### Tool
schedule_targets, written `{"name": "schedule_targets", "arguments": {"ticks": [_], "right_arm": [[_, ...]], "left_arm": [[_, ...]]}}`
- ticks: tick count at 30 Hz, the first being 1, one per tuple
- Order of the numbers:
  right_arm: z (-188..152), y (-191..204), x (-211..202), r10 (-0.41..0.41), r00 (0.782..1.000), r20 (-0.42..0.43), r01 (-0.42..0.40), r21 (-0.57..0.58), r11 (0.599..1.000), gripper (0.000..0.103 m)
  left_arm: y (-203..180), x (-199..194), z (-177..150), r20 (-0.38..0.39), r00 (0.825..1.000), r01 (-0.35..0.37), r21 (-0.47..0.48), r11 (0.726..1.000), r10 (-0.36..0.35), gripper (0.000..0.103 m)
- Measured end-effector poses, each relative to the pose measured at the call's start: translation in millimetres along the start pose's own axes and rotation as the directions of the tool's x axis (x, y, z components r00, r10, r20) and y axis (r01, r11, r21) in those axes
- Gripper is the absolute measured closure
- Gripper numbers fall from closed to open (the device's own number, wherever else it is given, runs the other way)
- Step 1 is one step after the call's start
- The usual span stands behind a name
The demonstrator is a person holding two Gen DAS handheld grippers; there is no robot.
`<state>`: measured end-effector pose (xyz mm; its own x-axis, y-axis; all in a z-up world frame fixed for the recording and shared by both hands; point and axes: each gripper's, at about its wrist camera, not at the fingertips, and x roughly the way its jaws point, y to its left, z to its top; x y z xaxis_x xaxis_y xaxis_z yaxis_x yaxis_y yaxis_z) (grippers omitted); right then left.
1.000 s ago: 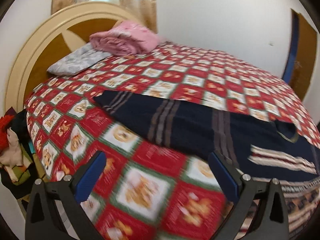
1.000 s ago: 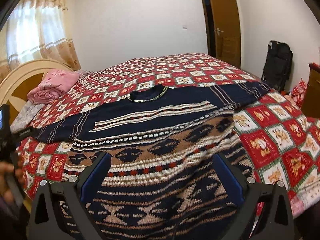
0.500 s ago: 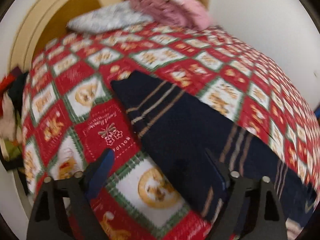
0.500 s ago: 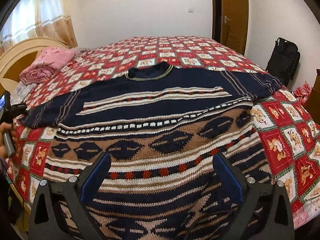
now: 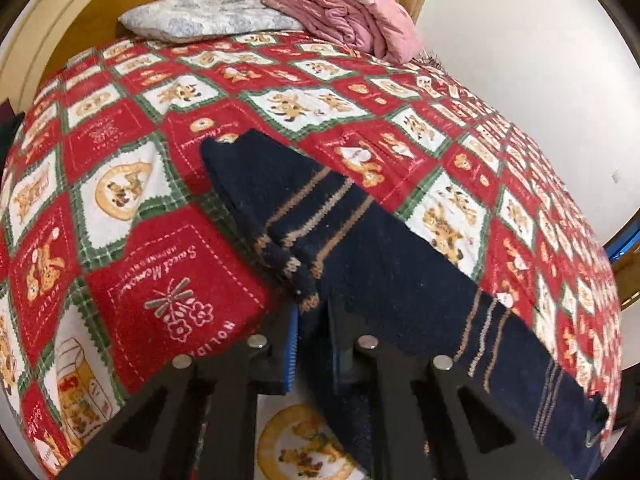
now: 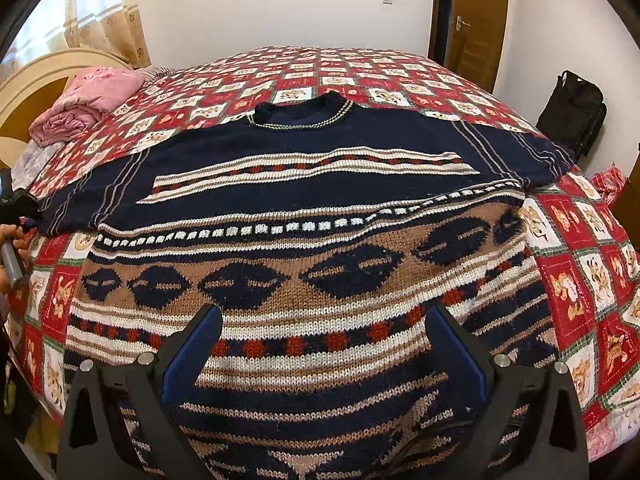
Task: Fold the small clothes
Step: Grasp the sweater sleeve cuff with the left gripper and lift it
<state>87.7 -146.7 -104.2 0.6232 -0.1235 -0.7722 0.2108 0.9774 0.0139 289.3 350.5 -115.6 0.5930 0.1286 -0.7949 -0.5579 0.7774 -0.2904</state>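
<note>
The navy, tan and white patterned knitted sweater (image 6: 312, 216) lies flat on the red checked bedspread (image 6: 580, 264). The left gripper (image 5: 312, 312) pinches its striped sleeve (image 5: 360, 248) at lower centre. The right gripper (image 6: 320, 344) hovers wide apart over the hem, nothing gripped.

Your sweater (image 6: 304, 240) is coarse, matt knitted wool with a fuzzy, ribbed surface, and its sleeve (image 5: 360, 248) shows the same nubby knit. The bedspread (image 5: 152, 264) under it looks like soft, matt fleecy cloth. At 11 o'clock you have a smooth, satiny wooden headboard (image 5: 80, 12). Your left tongs (image 5: 312, 320) are matt black plastic with shiny metal screws.
</note>
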Motion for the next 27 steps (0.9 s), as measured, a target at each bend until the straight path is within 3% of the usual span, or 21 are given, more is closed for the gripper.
{"name": "schedule_targets", "arguments": {"ticks": [5,8,13,18,20,22,25,27], "right_arm": [[-0.4,-7.1,-5.6,0.006,1.000,0.013,-0.006,0.025,1.000,0.001],[-0.6,-14.0,-9.7,0.010,1.000,0.024,-0.011,0.051,0.999,0.001],[-1.9,-25.8,-10.5,0.025,0.999,0.020,-0.027,0.097,0.995,0.001],[-1.6,-41.0,-14.0,0.022,0.999,0.030,-0.026,0.139,0.990,0.001],[-1.6,-49.8,-16.9,0.014,0.999,0.037,-0.020,0.157,0.987,0.001],[-2.4,-60.0,-20.5,0.004,0.999,0.042,-0.012,0.177,0.984,0.001],[-5.6,-79.3,-24.4,-0.011,0.999,0.043,0.002,0.215,0.977,0.001],[-8.4,-92.9,-26.6,-0.020,0.999,0.039,0.010,0.243,0.970,0.001]], "left_arm": [[-9.3,-19.1,0.5,0.028,1.000,-0.001,0.031,1.000,0.000,0.092],[-33.3,-49.4,-2.0,0.099,0.995,0.001,0.100,0.995,-0.011,0.092],[-108.2,-118.4,-22.9,0.210,0.968,0.069,0.301,0.951,-0.137,0.092],[-202.5,-187.1,-83.4,0.248,0.908,0.167,0.526,0.834,-0.338,0.092],[-242.4,-207.7,-121.0,0.208,0.878,0.233,0.602,0.764,-0.431,0.092],[-272.0,-214.5,-152.9,0.165,0.860,0.272,0.653,0.707,-0.483,0.092],[-319.3,-205.6,-215.8,0.053,0.858,0.326,0.713,0.621,-0.512,0.092],[-336.9,-191.5,-247.0,-0.016,0.863,0.354,0.732,0.582,-0.505,0.092]]}}
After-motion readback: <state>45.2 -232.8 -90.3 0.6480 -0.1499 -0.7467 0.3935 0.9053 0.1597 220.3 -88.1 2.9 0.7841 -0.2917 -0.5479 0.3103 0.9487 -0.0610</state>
